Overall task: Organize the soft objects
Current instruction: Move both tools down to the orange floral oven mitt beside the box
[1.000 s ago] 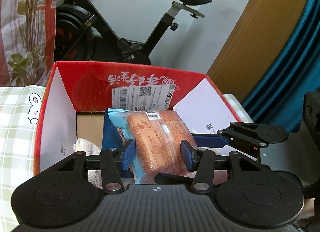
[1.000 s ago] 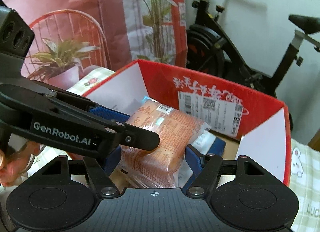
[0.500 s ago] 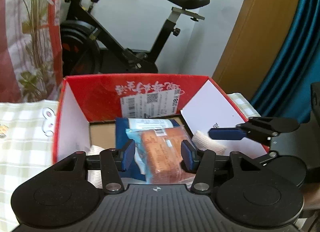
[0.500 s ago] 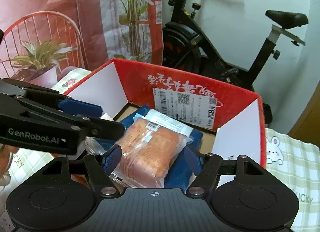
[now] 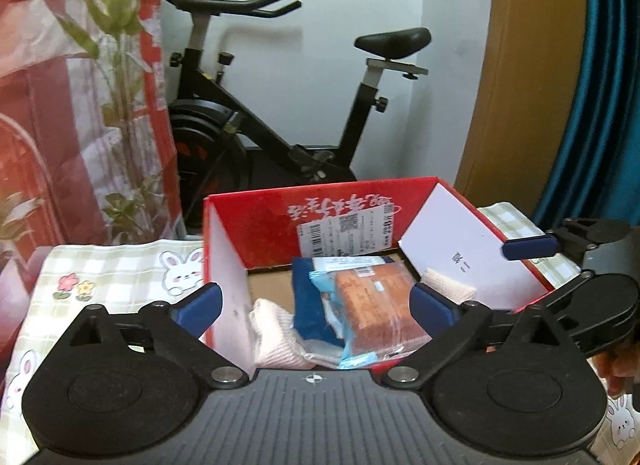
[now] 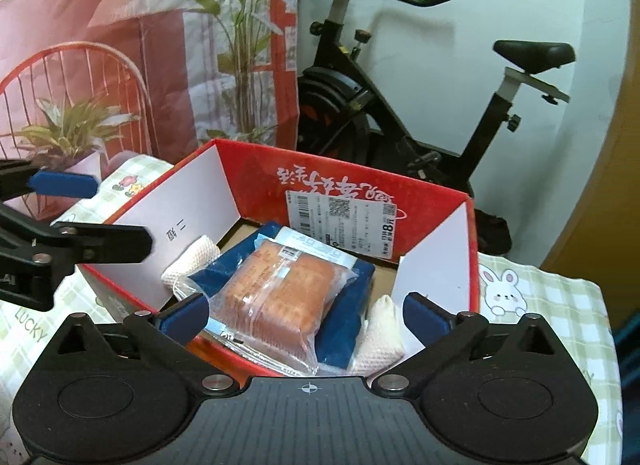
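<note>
An exercise bike [image 6: 420, 113] stands at the far wall, behind a tabletop [image 6: 552, 297] spread with a checked rabbit-print cloth. On that cloth sits a red cardboard box [image 6: 320, 189] with its flaps up. Inside the box a dark blue packet [image 6: 348, 317] lies on the floor, and the orange bread packet [image 6: 276, 297] rests on top of it. A white rolled cloth [image 6: 380, 337] leans in the near right corner, another [image 6: 192, 257] against the left flap. The left claw [image 5: 316, 305] and the right claw [image 6: 306, 315] hover at the near edge, both jaws opening wide, nothing pressed between their pads; the bread packet lies free beyond them.
</note>
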`<state>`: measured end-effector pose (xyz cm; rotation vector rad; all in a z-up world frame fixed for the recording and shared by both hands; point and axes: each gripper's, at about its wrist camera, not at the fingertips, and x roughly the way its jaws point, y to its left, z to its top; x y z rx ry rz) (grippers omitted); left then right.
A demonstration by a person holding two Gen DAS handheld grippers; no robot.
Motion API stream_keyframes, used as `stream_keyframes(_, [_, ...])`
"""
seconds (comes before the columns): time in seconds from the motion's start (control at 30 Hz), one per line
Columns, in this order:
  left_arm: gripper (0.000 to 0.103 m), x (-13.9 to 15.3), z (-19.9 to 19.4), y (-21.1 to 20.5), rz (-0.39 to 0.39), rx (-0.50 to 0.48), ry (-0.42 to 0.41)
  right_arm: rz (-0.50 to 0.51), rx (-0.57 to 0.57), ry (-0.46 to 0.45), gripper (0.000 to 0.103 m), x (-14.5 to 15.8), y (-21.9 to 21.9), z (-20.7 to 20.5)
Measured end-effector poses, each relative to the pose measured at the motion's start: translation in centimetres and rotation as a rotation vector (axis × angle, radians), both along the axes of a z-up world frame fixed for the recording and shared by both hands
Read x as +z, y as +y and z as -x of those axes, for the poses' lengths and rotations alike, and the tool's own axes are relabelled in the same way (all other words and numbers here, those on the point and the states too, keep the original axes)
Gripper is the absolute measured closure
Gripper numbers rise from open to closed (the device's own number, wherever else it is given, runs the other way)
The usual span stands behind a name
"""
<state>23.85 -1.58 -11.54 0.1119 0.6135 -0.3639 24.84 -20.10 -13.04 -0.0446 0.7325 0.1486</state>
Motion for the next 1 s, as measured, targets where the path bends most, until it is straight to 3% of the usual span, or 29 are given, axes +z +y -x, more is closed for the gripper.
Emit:
stream_keyframes(0.57, [0.0,0.8,6.6,4.2,0.001,0.071,-0.075,-0.05,-0.078,-0.122,0.0,1.9,0.3,5.1])
stream_keyframes(1.0, [0.0,0.4,9.9,4.9,0.018,0.082,-0.113,-0.043,-0.123,-0.198,0.0,1.8,1.0,8.8])
